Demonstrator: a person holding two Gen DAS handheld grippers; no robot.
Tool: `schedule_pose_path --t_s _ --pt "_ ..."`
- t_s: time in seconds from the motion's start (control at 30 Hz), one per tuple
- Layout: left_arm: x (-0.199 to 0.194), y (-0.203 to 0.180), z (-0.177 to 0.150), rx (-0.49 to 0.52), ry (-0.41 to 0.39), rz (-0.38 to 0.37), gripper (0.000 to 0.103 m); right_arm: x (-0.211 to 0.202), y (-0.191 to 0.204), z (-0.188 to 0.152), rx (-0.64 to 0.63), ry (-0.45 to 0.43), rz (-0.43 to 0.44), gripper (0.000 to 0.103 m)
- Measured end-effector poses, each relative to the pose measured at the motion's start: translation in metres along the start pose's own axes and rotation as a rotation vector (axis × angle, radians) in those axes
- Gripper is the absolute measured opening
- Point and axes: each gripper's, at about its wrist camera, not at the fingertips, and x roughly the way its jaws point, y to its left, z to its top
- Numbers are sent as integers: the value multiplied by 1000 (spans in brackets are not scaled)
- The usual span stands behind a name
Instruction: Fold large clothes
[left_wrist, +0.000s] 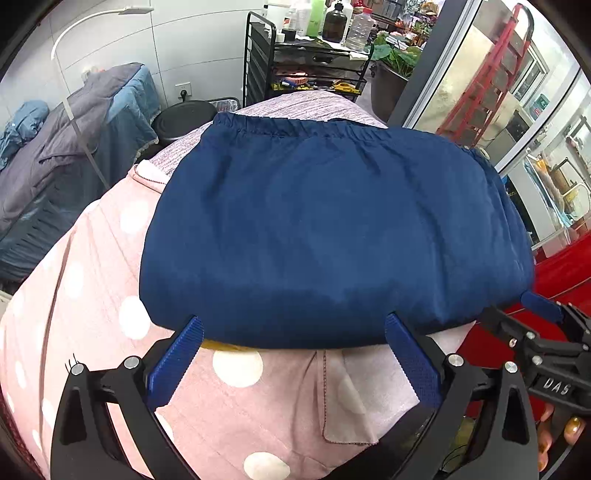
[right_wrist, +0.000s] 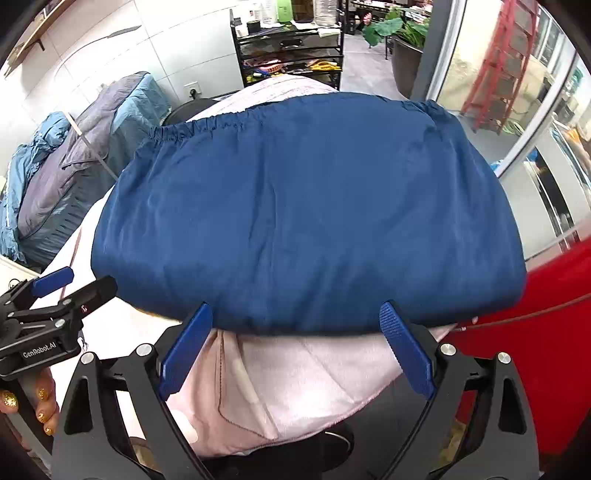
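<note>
Room: cluttered workspace with a black shelving cart (left_wrist: 306, 62) full of bottles at the back, a potted plant (left_wrist: 395, 59) beside it, glass doors on the right, and a heap of grey and blue bedding (left_wrist: 74, 147) along the left wall.
Surface: padded table under a pink polka-dot cover (left_wrist: 92, 295), with a paler pink quilted layer (right_wrist: 314, 373) showing at the near edge and something red (right_wrist: 554, 332) off to the right.
Garment: navy garment (left_wrist: 332, 229) lies folded into a broad rectangle across the middle of the table, elastic gathered edge on the far side, fold edge nearest the grippers; a sliver of yellow peeks from under its near-left corner.
Left gripper (left_wrist: 293, 338): jaws spread wide, nothing between them, hovering just at the near edge of the cloth.
Right gripper (right_wrist: 297, 323): jaws spread wide too, empty, poised at the same edge further right.
Step in hand, as I judge it: taking the near edge for another fold.
Doing it well: pinch all layers together at matching points, lift evenly, and carry both hands in parallel so the edges line up.
Risk: catching the pink cover with the cloth.
</note>
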Motion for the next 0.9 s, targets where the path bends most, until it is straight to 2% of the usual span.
schedule_pose_path --t_s 0.27,0.53,0.9 --pt "5 -10 -15 56 67 80 97 -5 -7 -22 35 34 -33 91" --pt "5 -10 -16 58 76 85 97 -9 -5 -21 13 13 -82 91" --pt "10 -9 -14 58 89 111 97 -3 -1 -17 -4 22 -98 91"
